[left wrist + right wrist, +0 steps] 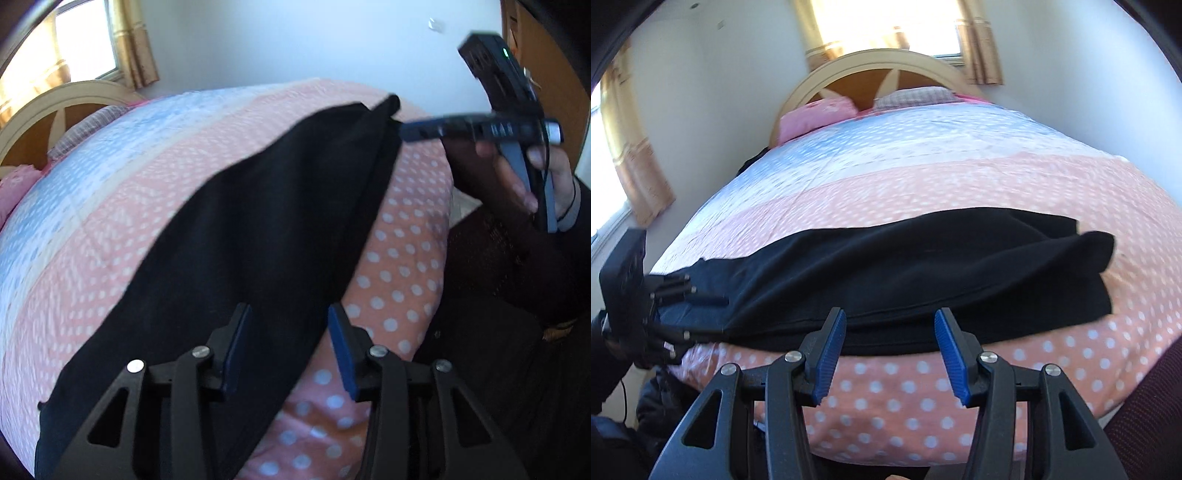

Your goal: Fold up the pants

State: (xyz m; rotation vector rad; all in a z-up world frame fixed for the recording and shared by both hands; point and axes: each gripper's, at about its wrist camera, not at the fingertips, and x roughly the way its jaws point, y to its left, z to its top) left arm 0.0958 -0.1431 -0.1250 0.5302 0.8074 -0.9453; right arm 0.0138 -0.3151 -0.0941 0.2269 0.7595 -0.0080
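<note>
Jaws of left gripper (290, 349) spread, nothing pinched, hovering over black pants (258, 240); right gripper (890, 354) likewise spread and empty, above pants' near edge. Pants lie flat across the foot of the polka-dot quilt (923, 402), pillows (816, 114) by headboard (871, 66) beyond

The pants (916, 284) lie lengthwise across the near end of the bed (923, 184), close to its front edge. Behind them the bedcover runs back to two pillows (820, 114) side by side against the headboard (886, 70), with a window (886, 26) behind it. The left gripper (694, 314) sits at the pants' left end, the right gripper (890, 354) before their middle.
</note>
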